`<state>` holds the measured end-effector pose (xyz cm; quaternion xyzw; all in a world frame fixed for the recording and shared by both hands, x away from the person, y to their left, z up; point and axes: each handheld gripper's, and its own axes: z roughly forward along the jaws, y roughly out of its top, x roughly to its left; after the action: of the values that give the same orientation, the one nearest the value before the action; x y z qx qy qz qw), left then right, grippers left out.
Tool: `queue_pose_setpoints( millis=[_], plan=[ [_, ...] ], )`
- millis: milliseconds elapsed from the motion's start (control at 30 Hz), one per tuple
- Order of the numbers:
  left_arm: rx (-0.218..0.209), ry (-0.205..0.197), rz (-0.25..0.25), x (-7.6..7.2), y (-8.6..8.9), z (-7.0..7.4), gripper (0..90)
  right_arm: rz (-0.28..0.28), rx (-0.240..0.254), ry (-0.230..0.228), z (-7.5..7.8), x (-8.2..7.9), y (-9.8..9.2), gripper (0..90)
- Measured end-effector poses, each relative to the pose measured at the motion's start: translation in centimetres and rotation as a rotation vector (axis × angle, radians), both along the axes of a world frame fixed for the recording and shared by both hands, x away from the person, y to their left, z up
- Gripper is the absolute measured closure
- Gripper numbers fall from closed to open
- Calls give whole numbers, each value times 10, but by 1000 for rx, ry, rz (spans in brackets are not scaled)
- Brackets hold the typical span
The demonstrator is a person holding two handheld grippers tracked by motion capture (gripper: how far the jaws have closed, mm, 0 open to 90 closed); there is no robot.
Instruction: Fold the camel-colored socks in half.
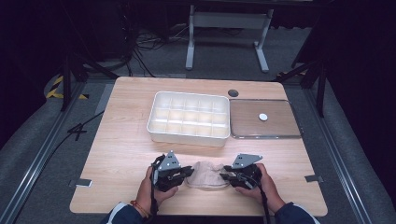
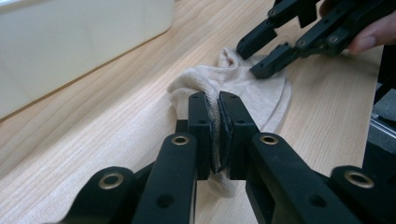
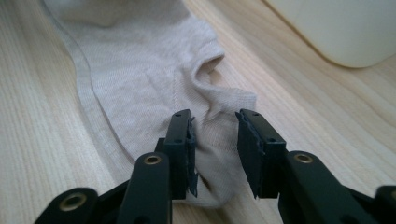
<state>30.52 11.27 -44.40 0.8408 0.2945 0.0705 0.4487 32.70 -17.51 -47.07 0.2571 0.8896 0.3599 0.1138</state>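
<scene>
Tongs on my left hand, the left tongs (image 2: pixel 215 122), are clamped together on a fold of the beige sock (image 1: pixel 205 174), its cloth pinched tight between the two black pads in the left gripper view. From there the sock spreads rightward across the wooden tabletop (image 1: pixel 121 154), lying flat just past those tongs and bunching into a ridge where they grip it. It sits between my two pairs of tongs at the near edge, touching both. Further right, the right tongs (image 3: pixel 215 140) stand apart, their jaws parted with a rumpled edge of the sock lying between them; in the right gripper view I see the pads on either side of the cloth, not pressing on it. In the left gripper view the same right tongs come in from the upper right, tips resting down on the sock's far end. Beyond both pairs of tongs, well apart from the sock, stands a white divided tray (image 1: pixel 189 117), and to the right of that lies a flat clear lid (image 1: pixel 275 126) with a small white knob (image 1: pixel 263 117).
</scene>
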Motion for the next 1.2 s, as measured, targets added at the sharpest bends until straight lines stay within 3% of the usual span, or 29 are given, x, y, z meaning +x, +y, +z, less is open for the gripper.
queue_pose_setpoints(
  millis=[300, 333, 1000, 1100, 1200],
  plan=[
    [-3, 6, -13, 4, -6, 1, 842, -2, -10, -36, -2, -2, 5, 665],
    [-18, 3, -15, 4, -8, 0, 842, 0, -10, -37, -2, -2, 5, 665],
    [-57, 7, -54, 10, -36, -3, 843, 6, 1, -52, -3, -2, 9, 653],
    [-55, 17, -49, 9, -36, -3, 843, 11, 11, -48, -2, -3, 8, 624],
    [-62, 14, -49, 10, -34, -3, 843, 11, 54, -62, 6, -3, 2, 658]
  ],
)
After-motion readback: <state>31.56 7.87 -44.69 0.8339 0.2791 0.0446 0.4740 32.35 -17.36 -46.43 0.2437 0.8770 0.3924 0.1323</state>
